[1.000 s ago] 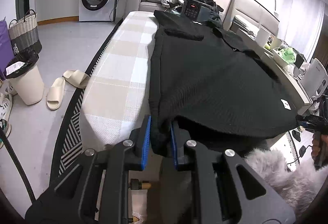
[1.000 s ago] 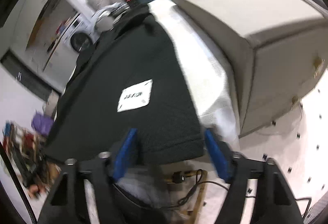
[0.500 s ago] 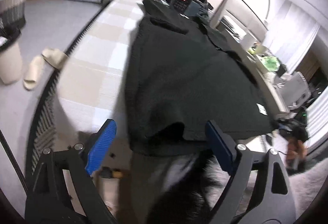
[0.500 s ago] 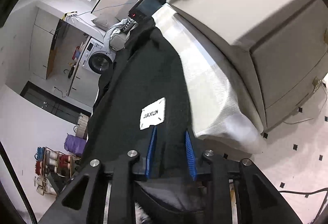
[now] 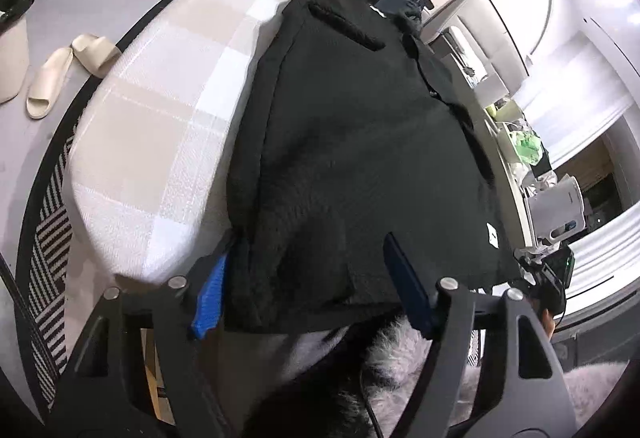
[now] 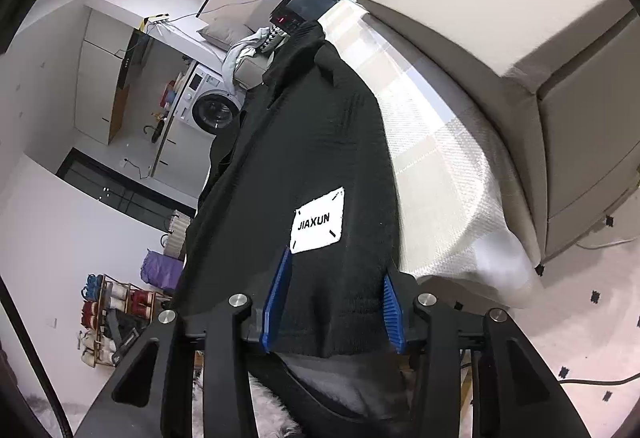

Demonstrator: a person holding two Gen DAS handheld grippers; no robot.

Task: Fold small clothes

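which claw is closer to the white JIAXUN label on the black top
Right. The right claw straddles the hem just below the label; the left claw is at the hem's opposite corner.

Black garment (image 5: 360, 141) spread flat on checked padded surface (image 5: 160, 105); left gripper (image 5: 312, 294) jaws just closing, apart, hem between blue pads (image 5: 208, 298), not pressed.

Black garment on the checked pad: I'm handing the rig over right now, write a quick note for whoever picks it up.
Left gripper: open, jaws just narrowing, straddling the hem at one near corner, not pinching.
Right gripper: open, jaws just widening, around the other near corner below the white JIAXUN label.
Black garment: spread flat lengthwise on the checked pad, hem over the near edge.
Done: laid out.
Left: grip both corners, make every fold.
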